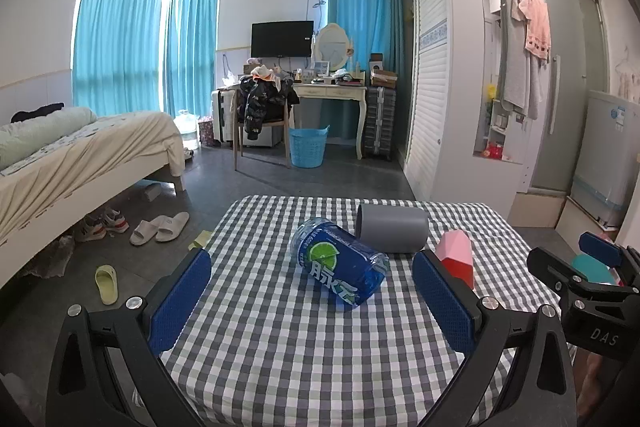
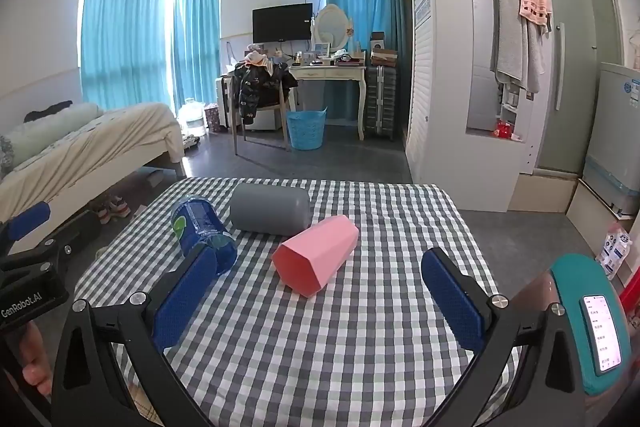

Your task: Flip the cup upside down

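Lying on its side on the checked tablecloth [image 2: 320, 347], the pink cup [image 2: 318, 251] was near the middle of the table in the right wrist view, with its faceted open mouth turned toward our camera and a little to the left. In the left wrist view we saw only a part of the pink cup [image 1: 456, 255], because the right finger of the left gripper stood in front of it.

Just behind it lay a grey cup [image 2: 272, 209], also on its side, with its closed bottom toward the right; from the left view the grey cup [image 1: 394, 229] showed its open mouth on the left end. A blue transparent cup [image 1: 340, 263] with a lime picture and white characters lay on its side too, touching or almost touching the grey one; we could not tell which. In the right view the blue transparent cup [image 2: 204, 231] was partly hidden by a finger.

We held the left gripper [image 1: 312, 301] low over the near part of the cloth, its blue padded fingers [image 1: 182, 301] spread wide with nothing between them. The right gripper [image 2: 320, 301] was the same, fingers [image 2: 454, 299] wide apart and holding nothing, the pink cup lying ahead of the gap.

A phone in a teal case [image 2: 592, 323] was at the right edge. Behind the table we saw a bed [image 1: 80, 155], a blue basket [image 1: 307, 147] and turquoise curtains [image 1: 120, 39].
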Motion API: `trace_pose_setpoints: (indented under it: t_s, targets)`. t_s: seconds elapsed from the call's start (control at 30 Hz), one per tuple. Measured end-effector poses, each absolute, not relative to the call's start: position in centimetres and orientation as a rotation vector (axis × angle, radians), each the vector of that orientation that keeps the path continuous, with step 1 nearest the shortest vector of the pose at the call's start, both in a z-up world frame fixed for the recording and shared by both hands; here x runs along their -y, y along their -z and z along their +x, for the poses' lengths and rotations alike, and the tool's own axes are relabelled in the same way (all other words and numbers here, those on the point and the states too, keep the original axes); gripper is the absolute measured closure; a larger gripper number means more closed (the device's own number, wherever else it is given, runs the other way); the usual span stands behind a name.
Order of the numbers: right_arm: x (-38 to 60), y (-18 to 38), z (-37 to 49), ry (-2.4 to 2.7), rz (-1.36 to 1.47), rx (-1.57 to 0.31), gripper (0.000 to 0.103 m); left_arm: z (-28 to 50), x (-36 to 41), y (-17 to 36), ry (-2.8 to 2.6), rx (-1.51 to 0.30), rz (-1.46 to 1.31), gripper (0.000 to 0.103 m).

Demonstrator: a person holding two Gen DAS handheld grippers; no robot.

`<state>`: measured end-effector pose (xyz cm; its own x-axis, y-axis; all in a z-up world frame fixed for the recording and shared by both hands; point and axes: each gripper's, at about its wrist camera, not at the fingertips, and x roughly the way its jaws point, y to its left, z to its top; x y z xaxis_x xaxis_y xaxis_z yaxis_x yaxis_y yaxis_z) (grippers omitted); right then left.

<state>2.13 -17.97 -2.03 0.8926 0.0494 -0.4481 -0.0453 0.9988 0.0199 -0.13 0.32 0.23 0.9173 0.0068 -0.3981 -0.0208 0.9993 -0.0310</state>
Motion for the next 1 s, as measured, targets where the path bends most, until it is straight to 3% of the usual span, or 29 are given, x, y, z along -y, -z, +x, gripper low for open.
trace_pose_setpoints:
  t_s: [1.0]
  targets:
    - [17.44, 2.79, 2.13, -0.054, 0.008, -0.468, 0.0, -0.17, -0.59, -0.05, -0.017, -0.412, -0.036, 0.0]
